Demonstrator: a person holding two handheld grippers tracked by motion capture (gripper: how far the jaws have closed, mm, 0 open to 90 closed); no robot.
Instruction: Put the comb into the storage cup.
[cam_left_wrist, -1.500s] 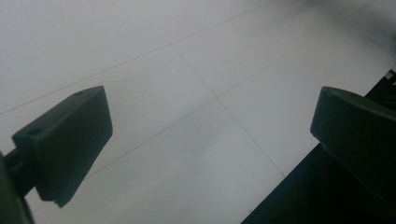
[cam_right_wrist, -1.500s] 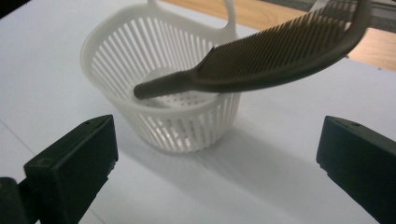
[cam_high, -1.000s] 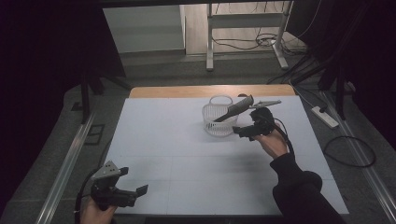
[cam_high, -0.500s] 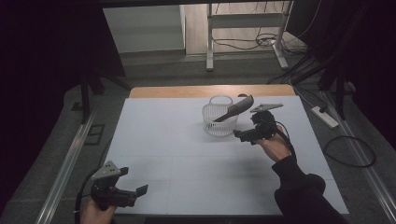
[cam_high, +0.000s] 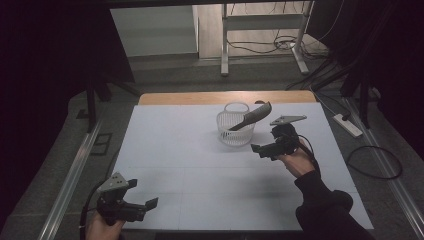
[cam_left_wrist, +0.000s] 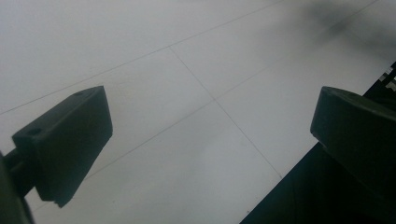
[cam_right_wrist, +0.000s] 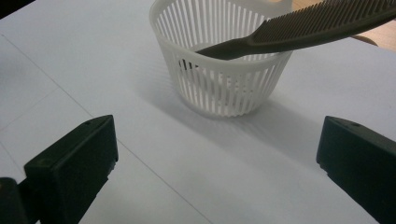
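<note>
Jaws of the right gripper (cam_high: 260, 149) stand wide and empty, just near of the white slatted basket (cam_right_wrist: 219, 65). The dark comb (cam_right_wrist: 303, 29) leans inside, teeth end jutting over the far-right rim. Best to draw back level, clear of it. The left gripper (cam_high: 145, 205), also wide, hovers over the worktop (cam_high: 180, 150) near-left corner.

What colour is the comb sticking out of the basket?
Dark grey to black comb, resting in the white slatted basket; clearest in the right gripper view.
</note>
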